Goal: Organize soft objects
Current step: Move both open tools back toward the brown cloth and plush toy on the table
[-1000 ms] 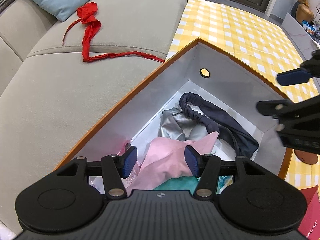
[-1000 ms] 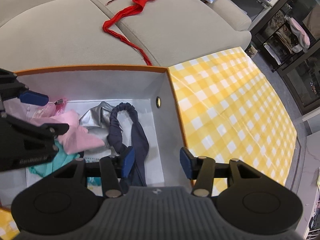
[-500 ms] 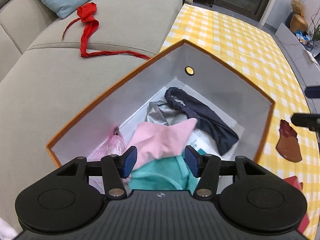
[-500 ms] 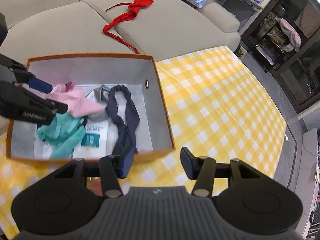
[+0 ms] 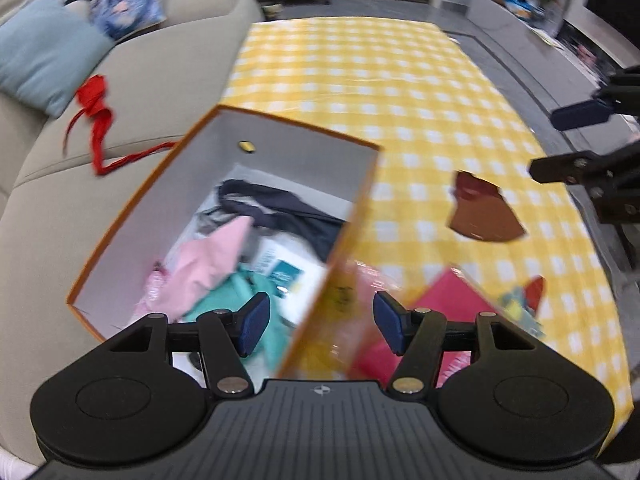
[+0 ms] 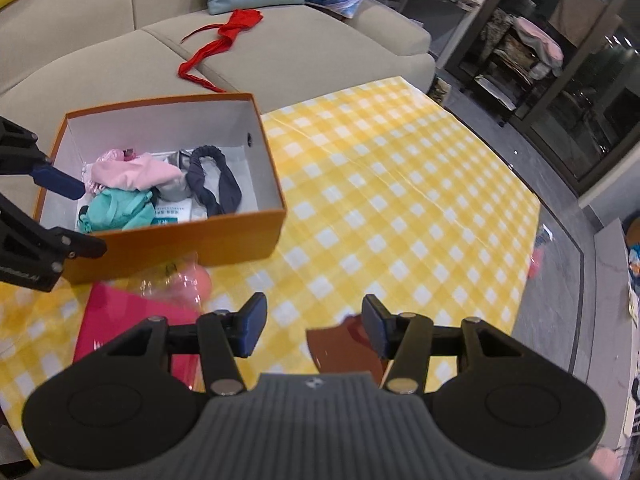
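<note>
An orange box (image 6: 224,236) stands on the yellow checked cloth and also shows in the left wrist view (image 5: 352,216). In it lie a pink cloth (image 6: 136,170), a teal cloth (image 6: 116,208), a grey cloth (image 6: 174,190) and a dark headband (image 6: 208,184). My left gripper (image 5: 320,322) is open and empty above the box's near wall. My right gripper (image 6: 311,325) is open and empty, above a brown cloth (image 6: 344,348) on the table. That brown cloth also shows in the left wrist view (image 5: 484,210). A red ribbon (image 6: 220,42) lies on the sofa.
A magenta sheet (image 6: 128,320) and a clear wrapper (image 6: 176,284) lie in front of the box. A small colourful item (image 5: 520,300) lies near the table's right edge. The grey sofa (image 6: 100,68) with cushions runs behind the box. Dark shelving (image 6: 540,52) stands beyond the table.
Both grippers have pulled back and up from the box, empty. The right gripper now hangs over the brown cloth. The left view has swung right and is blurred.
</note>
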`<state>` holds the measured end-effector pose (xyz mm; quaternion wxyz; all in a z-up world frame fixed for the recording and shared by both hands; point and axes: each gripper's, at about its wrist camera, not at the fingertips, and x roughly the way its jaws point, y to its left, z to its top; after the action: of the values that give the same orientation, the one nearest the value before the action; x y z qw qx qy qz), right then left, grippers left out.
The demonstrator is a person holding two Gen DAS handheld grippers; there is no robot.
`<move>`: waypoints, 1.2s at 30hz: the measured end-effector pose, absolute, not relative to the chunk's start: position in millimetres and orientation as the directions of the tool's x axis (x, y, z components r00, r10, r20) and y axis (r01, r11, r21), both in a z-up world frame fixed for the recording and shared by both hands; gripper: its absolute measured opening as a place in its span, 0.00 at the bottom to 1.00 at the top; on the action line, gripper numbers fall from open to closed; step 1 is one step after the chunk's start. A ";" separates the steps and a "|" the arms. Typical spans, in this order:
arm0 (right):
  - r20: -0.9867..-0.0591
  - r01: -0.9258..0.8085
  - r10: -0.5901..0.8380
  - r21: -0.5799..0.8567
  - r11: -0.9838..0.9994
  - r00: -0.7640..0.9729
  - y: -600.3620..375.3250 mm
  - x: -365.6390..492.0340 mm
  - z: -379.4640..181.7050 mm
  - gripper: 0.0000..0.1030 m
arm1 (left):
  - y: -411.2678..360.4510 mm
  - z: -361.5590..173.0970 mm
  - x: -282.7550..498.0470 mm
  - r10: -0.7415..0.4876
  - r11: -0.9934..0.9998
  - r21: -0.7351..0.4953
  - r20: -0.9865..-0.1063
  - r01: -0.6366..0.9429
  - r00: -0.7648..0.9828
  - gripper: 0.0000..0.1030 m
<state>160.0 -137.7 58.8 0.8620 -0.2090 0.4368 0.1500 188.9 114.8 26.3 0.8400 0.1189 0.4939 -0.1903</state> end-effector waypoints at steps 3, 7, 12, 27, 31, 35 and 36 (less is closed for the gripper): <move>-0.814 -0.439 0.083 -0.222 0.871 0.575 -150.9 144.9 57.6 0.51 | 104.8 29.1 177.9 -0.210 0.889 0.004 -0.884 0.458 0.417 0.68; -0.808 -0.435 0.098 -0.206 0.877 0.580 -169.1 125.3 57.2 0.51 | 98.3 37.0 166.1 -0.207 0.884 0.003 -0.895 0.468 0.396 0.68; -0.798 -0.429 0.102 -0.207 0.879 0.595 -188.5 99.9 50.9 0.52 | 84.2 49.3 150.1 -0.242 0.865 -0.030 -0.899 0.500 0.366 0.68; -0.844 -0.376 0.147 -0.068 0.924 0.515 -240.2 43.4 -28.1 0.52 | -6.6 30.3 110.2 -0.253 0.751 0.000 -0.923 0.660 0.288 0.69; -0.853 -0.349 0.142 -0.050 0.936 0.502 -254.5 32.7 -44.3 0.52 | -31.1 19.4 101.3 -0.268 0.704 -0.006 -0.928 0.711 0.257 0.69; -0.854 -0.346 0.146 -0.041 0.937 0.499 -263.5 25.3 -53.6 0.52 | -31.0 19.6 108.5 -0.255 0.706 0.011 -0.929 0.708 0.268 0.69; -0.853 -0.344 0.149 -0.038 0.938 0.500 -265.3 24.2 -55.0 0.52 | -26.4 20.7 113.9 -0.249 0.716 0.012 -0.930 0.698 0.272 0.69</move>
<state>24.2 -265.3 -55.0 0.8599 -0.1018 0.4792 0.1434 113.9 -26.4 20.7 0.7675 0.2162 0.5187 -0.3085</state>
